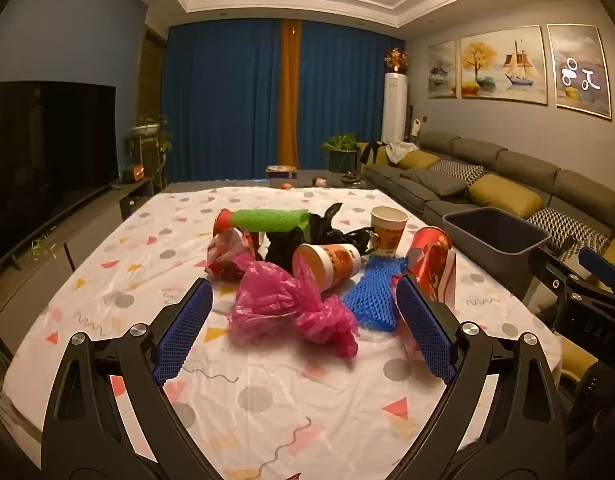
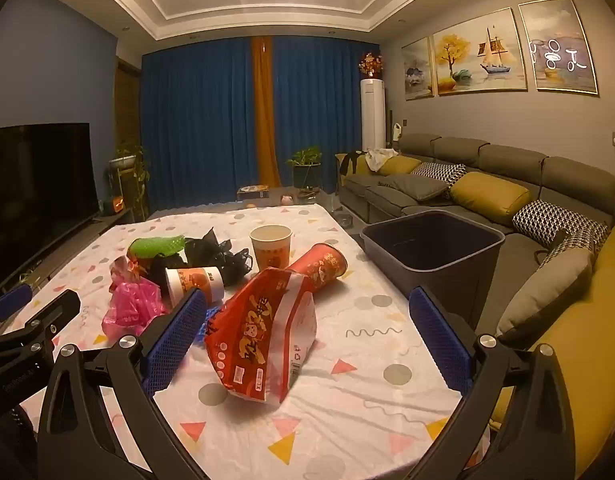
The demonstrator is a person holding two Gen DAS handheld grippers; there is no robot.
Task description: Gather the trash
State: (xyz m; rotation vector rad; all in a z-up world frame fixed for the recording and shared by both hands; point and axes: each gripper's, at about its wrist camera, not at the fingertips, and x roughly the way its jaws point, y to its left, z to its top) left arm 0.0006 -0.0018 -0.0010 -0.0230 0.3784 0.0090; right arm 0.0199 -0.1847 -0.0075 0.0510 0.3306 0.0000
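Trash lies in a pile on the table. In the left wrist view my left gripper [image 1: 303,300] is open, with a crumpled pink plastic bag [image 1: 291,304] between its fingers. Behind it lie a tipped paper cup [image 1: 327,264], blue foam net [image 1: 373,296], green foam net [image 1: 271,218], black bag [image 1: 307,236] and an upright cup [image 1: 388,230]. In the right wrist view my right gripper [image 2: 307,312] is open around a red snack bag [image 2: 263,336]; a red cup [image 2: 319,266] lies beyond. A grey bin [image 2: 431,248] stands right of the table.
The table has a white patterned cloth [image 1: 267,400]. A grey sofa with yellow cushions [image 2: 487,196] runs along the right wall. A TV [image 1: 47,152] on a low cabinet is at the left. The left gripper's body [image 2: 27,320] shows at the right wrist view's left edge.
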